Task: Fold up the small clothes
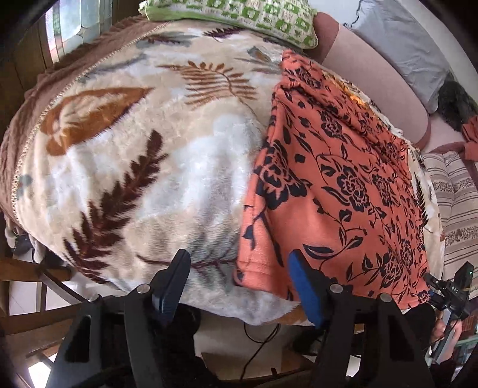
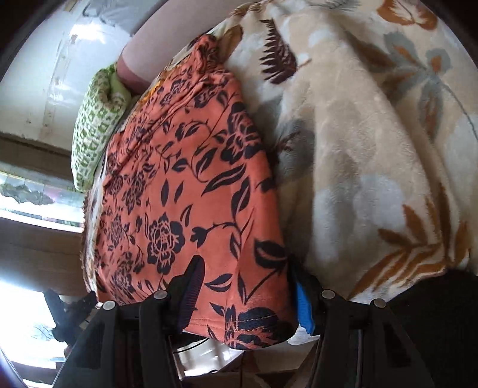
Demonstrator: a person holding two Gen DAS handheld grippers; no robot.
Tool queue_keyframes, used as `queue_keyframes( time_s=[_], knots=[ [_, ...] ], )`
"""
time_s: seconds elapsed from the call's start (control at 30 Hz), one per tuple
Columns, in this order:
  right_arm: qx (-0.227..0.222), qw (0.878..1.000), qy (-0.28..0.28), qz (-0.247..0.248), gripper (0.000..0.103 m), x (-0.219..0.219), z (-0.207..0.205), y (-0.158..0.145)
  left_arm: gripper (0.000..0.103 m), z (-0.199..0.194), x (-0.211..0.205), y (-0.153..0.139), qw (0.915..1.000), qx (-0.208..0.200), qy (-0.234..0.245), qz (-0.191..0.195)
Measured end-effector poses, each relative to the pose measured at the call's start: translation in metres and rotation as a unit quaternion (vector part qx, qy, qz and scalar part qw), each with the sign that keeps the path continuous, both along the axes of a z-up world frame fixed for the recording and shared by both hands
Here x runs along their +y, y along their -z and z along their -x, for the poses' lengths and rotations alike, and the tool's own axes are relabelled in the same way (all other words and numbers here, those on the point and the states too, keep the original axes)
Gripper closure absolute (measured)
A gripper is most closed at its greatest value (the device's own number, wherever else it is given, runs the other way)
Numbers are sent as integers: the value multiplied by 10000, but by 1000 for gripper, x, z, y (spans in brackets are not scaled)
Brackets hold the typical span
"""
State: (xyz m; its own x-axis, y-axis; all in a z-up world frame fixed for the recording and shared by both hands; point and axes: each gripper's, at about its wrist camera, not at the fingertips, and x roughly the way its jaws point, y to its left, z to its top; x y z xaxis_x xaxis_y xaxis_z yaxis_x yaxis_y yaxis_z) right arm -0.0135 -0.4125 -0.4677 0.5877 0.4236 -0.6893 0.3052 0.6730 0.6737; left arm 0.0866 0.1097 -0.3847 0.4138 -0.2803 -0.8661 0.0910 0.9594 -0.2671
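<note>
Garment: an orange cloth with black flowers (image 1: 337, 191) is lying spread flat on a plush leaf-print blanket (image 1: 143, 155); in the left wrist view it is filling the area from 12 to 5 o'clock, its near hem hanging at the blanket's front edge.
Garment, right wrist view: the same orange cloth (image 2: 185, 191) is running from 12 down to 6 o'clock, left of centre, with the blanket (image 2: 373, 167) beside it from 1 to 4 o'clock.
Left gripper: the left gripper (image 1: 239, 283) is sitting at 6 o'clock with its jaws spread wide; the cloth's near left corner is lying between the fingers, and neither finger looks to be pressing it.
Right gripper: the right gripper (image 2: 245, 286) is also parted wide, straddling the cloth's near hem; the hem seems to be draping over the blue pad (image 2: 303, 301), though the contact is hard to judge from here.
Pillow: a green-and-white patterned pillow (image 1: 239, 18) is resting at 12 o'clock, at the blanket's far edge.
Bolster: a pink bolster (image 1: 373, 74) is lying at 2 o'clock, just beyond the cloth.
Striped cushion: a striped cushion (image 1: 457, 203) is showing at 3 o'clock.
</note>
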Motion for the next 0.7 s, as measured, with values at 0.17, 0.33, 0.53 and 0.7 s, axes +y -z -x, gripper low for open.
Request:
queue_keyframes(
  time_s=[0.17, 0.33, 0.53, 0.7],
  knots=[
    [58, 9999, -59, 84, 45, 5, -1, -2, 34, -10, -19, 7, 9994, -134, 288, -102],
    [180, 9997, -44, 152, 45, 8, -2, 0, 69, -20, -18, 18, 9997, -156, 186, -92],
    [177, 9979, -165, 595, 72, 19, -4, -4, 94, -21, -22, 11, 9985, -345, 430, 54],
    [28, 9962, -286, 817, 94, 26, 3, -21, 94, -14, -18, -1, 9970, -517, 556, 173]
  ],
)
